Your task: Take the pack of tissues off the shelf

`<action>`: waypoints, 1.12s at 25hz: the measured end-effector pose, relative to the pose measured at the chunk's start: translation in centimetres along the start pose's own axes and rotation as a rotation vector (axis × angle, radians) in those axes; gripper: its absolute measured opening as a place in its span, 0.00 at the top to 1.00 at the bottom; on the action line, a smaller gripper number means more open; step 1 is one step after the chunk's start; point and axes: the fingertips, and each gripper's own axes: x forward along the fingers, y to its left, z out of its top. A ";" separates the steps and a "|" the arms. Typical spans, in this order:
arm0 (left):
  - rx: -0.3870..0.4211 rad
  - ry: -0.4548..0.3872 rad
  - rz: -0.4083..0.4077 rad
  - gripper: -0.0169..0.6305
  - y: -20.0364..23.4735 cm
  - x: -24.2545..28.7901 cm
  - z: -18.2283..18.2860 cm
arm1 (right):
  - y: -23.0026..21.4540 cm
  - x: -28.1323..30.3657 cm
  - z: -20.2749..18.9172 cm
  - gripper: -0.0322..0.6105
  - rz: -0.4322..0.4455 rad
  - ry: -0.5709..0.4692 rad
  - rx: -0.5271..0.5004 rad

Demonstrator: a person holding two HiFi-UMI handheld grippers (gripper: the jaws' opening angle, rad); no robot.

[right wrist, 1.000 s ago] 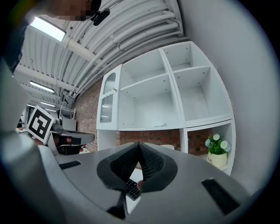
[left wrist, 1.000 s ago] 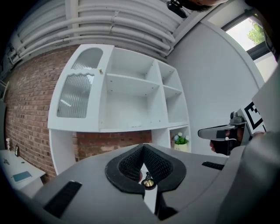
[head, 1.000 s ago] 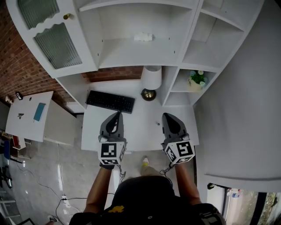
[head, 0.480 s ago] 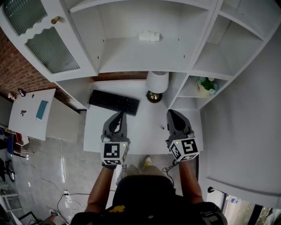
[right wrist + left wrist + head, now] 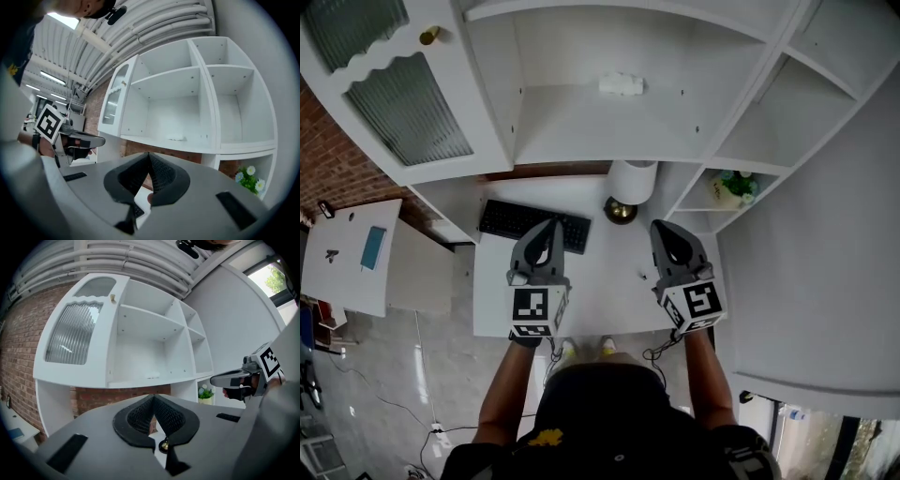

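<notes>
Lying at upper centre on the shelf [image 5: 581,131], the pack of tissues [image 5: 621,84] is untouched. The left gripper [image 5: 547,230] and right gripper [image 5: 666,232], both closed and empty, hover over the tabletop [image 5: 600,272] below; reaching, grasping and lifting are not yet done.

Side by side, left gripper [image 5: 547,228] and right gripper [image 5: 664,230] point level ahead, fingers [image 5: 139,414] pressed together.

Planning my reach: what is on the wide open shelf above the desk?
Only the white pack of tissues lies on that shelf, near its back wall. The compartment behind the ribbed glass door beside it cannot be seen into.
</notes>
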 end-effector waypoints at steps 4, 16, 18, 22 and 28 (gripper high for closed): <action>0.024 -0.012 -0.033 0.95 1.6 1.6 1.4 | -0.2 2.0 2.0 0.95 0.060 0.007 -0.066; 0.063 -0.049 -0.083 0.95 3.4 5.2 5.9 | -3.8 6.1 7.4 0.95 0.078 0.042 -0.210; 0.053 -0.046 -0.111 0.95 3.1 5.9 6.2 | -4.7 7.2 9.0 0.95 0.096 0.066 -0.270; 0.059 -0.048 -0.136 0.95 2.9 7.2 7.6 | -6.3 9.9 11.9 0.95 0.134 0.108 -0.413; 0.013 -0.037 -0.145 0.95 3.5 9.3 9.3 | -8.0 14.6 11.8 0.94 0.172 0.227 -0.437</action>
